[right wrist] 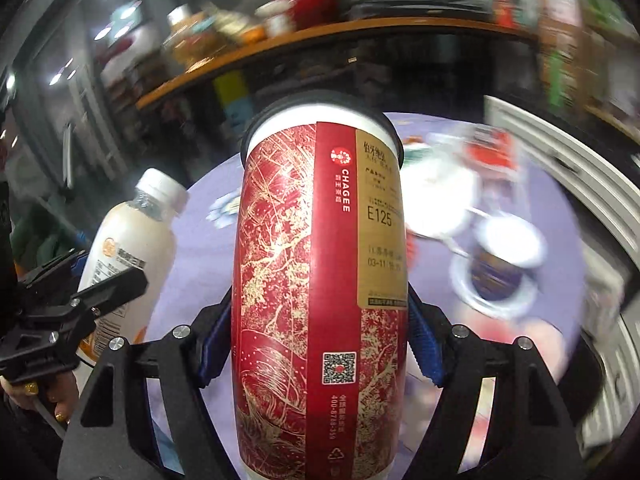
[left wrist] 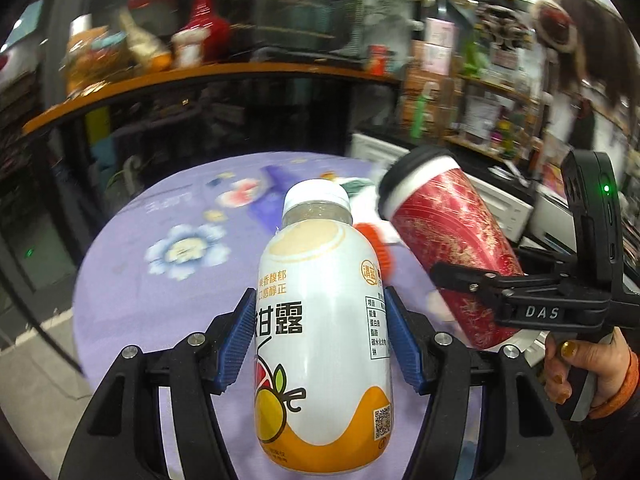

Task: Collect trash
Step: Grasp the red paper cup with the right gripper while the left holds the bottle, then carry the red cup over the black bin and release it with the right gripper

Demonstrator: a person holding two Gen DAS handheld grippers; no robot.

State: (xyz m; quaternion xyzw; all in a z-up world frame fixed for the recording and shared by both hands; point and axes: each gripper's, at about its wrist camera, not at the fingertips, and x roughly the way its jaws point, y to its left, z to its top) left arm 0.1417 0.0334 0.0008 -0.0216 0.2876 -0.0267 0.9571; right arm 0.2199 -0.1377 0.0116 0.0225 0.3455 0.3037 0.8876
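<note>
My left gripper (left wrist: 320,332) is shut on a white and orange drink bottle (left wrist: 324,340) with a white cap, held above the purple round table (left wrist: 132,300). My right gripper (right wrist: 320,336) is shut on a red and gold paper cup (right wrist: 316,280) with a black lid. In the left wrist view the cup (left wrist: 452,248) and right gripper show at the right, tilted. In the right wrist view the bottle (right wrist: 128,248) shows at the left in the left gripper.
More litter lies blurred on the flower-patterned tablecloth: white cups and lids (right wrist: 508,240), red and white wrappers (left wrist: 372,232) and a purple packet (left wrist: 272,196). A curved orange-edged counter (left wrist: 200,76) with bottles stands behind. Cluttered shelves (left wrist: 500,92) stand at the right.
</note>
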